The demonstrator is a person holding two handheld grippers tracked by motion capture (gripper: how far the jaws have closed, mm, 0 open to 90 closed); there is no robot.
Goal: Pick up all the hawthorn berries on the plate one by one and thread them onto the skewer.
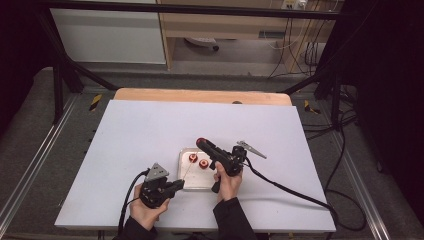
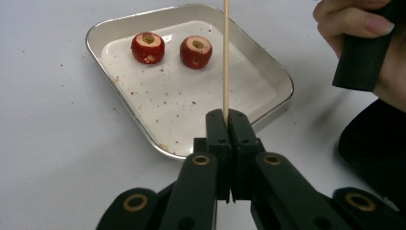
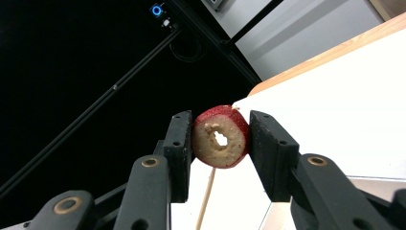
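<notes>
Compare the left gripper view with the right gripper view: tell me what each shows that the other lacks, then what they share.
Left gripper view: the left gripper shut on a thin wooden skewer, a metal tray with two cored red fruits lying in it amid red crumbs, and the person's other hand on a black handle.

Right gripper view: the right gripper clamped on a third cored red fruit, its hole facing the camera, with dark frame bars behind.

Both: the white table and the skewer, seen below the held fruit in the right gripper view.

The left tool [image 1: 176,186] is gripping a thin skewer [image 1: 187,171] near the tray [image 1: 195,183], while the right tool [image 1: 201,143] is holding a red fruit piece [image 1: 201,141] above the worktop [image 1: 140,130].
</notes>
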